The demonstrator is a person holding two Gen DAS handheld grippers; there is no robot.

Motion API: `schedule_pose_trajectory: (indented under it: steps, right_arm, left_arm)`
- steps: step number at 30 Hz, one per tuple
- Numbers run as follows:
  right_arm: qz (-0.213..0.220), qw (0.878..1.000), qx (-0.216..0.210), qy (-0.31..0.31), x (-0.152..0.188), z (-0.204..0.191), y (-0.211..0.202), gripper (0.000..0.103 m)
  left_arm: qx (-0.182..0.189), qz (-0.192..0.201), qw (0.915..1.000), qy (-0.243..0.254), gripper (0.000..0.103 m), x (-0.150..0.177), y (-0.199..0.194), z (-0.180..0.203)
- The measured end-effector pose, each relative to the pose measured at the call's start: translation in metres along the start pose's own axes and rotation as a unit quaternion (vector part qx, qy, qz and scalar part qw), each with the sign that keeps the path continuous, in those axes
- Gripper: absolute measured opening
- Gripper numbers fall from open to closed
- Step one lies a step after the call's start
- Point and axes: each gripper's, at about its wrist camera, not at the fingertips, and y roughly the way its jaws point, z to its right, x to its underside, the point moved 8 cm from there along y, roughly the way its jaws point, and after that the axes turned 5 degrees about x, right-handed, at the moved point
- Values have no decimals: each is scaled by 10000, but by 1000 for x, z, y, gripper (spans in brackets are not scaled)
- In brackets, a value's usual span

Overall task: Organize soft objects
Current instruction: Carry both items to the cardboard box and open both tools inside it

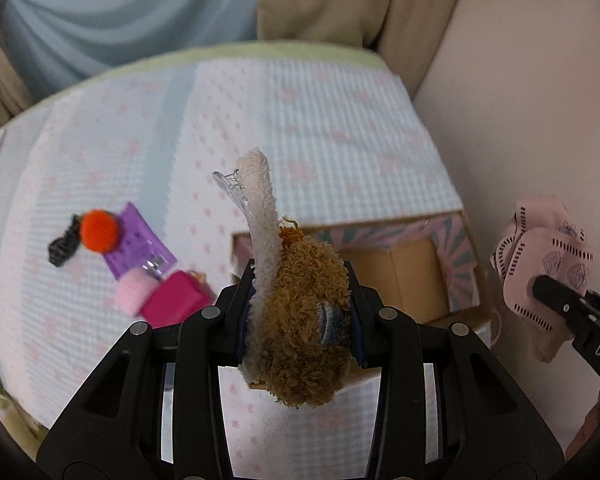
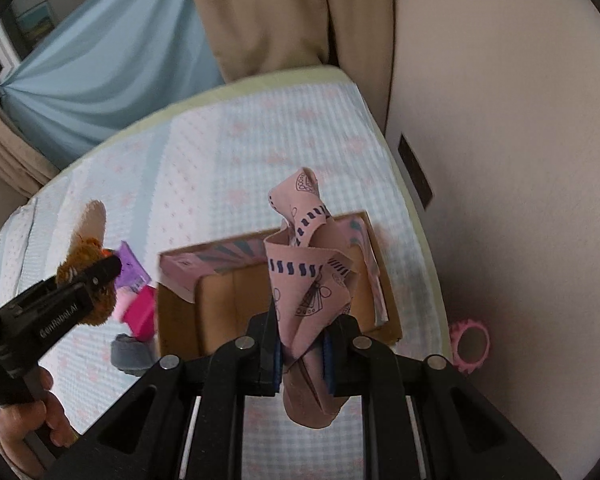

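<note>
My left gripper [image 1: 300,312] is shut on a brown fuzzy plush hair clip [image 1: 304,320] with a cream fuzzy strip and a clear plastic claw; it hangs just above the near left corner of an open cardboard box [image 1: 404,272]. The right gripper [image 2: 300,344] is shut on a crumpled pink patterned cloth [image 2: 308,280], held over the same cardboard box [image 2: 228,292]. In the left wrist view the right gripper [image 1: 556,300] and its pink cloth [image 1: 540,248] show at the right edge. In the right wrist view the left gripper [image 2: 100,276] and the plush [image 2: 88,280] appear at the left.
On the checked bedspread [image 1: 320,128] left of the box lie an orange pompom [image 1: 99,230], a purple clip [image 1: 140,240], a pink pompom [image 1: 132,294], a magenta block [image 1: 176,300] and a grey soft item [image 2: 130,354]. A pink ring [image 2: 470,346] lies off the bed by the wall. A hand [image 2: 40,412] holds the left tool.
</note>
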Motion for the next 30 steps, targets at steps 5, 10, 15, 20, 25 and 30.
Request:
schedule_pose_trajectory:
  steps: [5,10,15,20,25,30]
  right_arm:
    - [-518,9986,-54,53,8,8,52,14]
    - [-1086,9938,-232,78,15,7,101,14]
    - [-1559,9869,-403,49,17,0,141,14]
    - [-1847,9804,-661,154,18,-3,156,15]
    - [-1897,9786,-720,333,15,-1,164,103]
    - [-1700,9823,-740,258,14,-1,162,103]
  left_arm:
    - [28,-528,9986,95,34,12,57,6]
    - [14,-1038,9942,273,34,35,103,8]
    - [0,-1456,9888,335,34,54,137,6]
    - [-197,-1660,9843,563,40,57,151,10]
    - [-161,-1707,9815,846,103,59,146,14]
    - [-62,-1802,9807,753,103,67,143,7]
